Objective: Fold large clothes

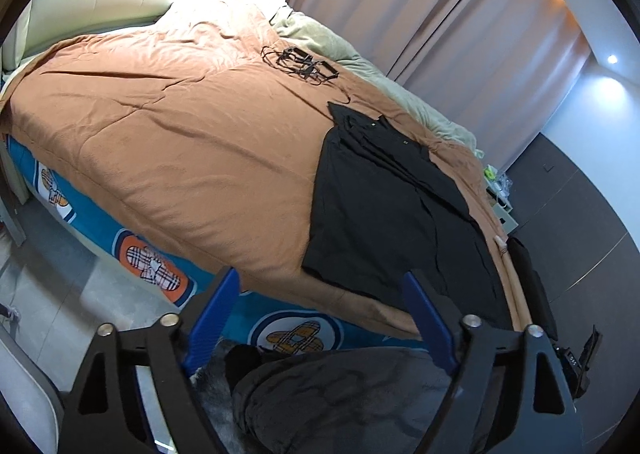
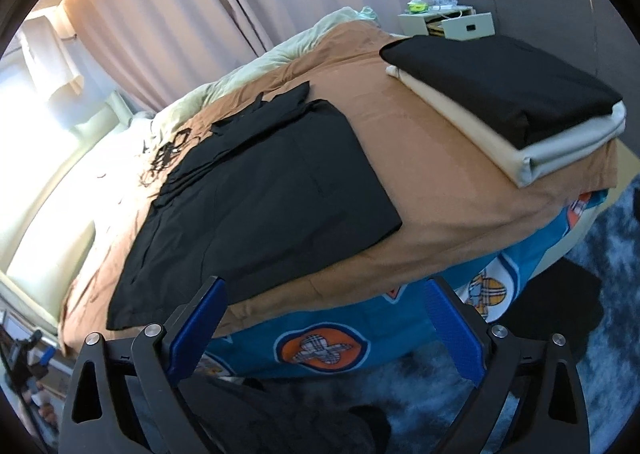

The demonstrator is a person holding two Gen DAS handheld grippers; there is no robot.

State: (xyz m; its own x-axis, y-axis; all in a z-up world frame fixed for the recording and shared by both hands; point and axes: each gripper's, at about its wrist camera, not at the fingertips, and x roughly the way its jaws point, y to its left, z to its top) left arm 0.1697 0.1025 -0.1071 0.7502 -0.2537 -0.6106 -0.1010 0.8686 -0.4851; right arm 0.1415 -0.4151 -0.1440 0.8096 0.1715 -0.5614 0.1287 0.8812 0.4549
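Note:
A large black garment (image 1: 384, 205) lies spread flat on the orange-brown bedspread (image 1: 180, 141), its hem near the bed's near edge. My left gripper (image 1: 322, 282) hovers open just in front of that hem, with nothing between its blue pads. In the right wrist view the same black garment (image 2: 260, 181) stretches away from the bed edge. My right gripper (image 2: 324, 286) is open too, level with the edge of the bedspread (image 2: 420, 157) and to the right of the hem's corner, touching nothing.
A folded black piece (image 2: 500, 85) rests on a folded cream one (image 2: 560, 149) at the bed's right corner. Black hangers (image 1: 300, 61) lie farther up the bed. A blue patterned sheet (image 2: 320, 346) hangs below the spread. Curtains (image 1: 440, 13) and a nightstand (image 2: 448, 23) stand behind the bed.

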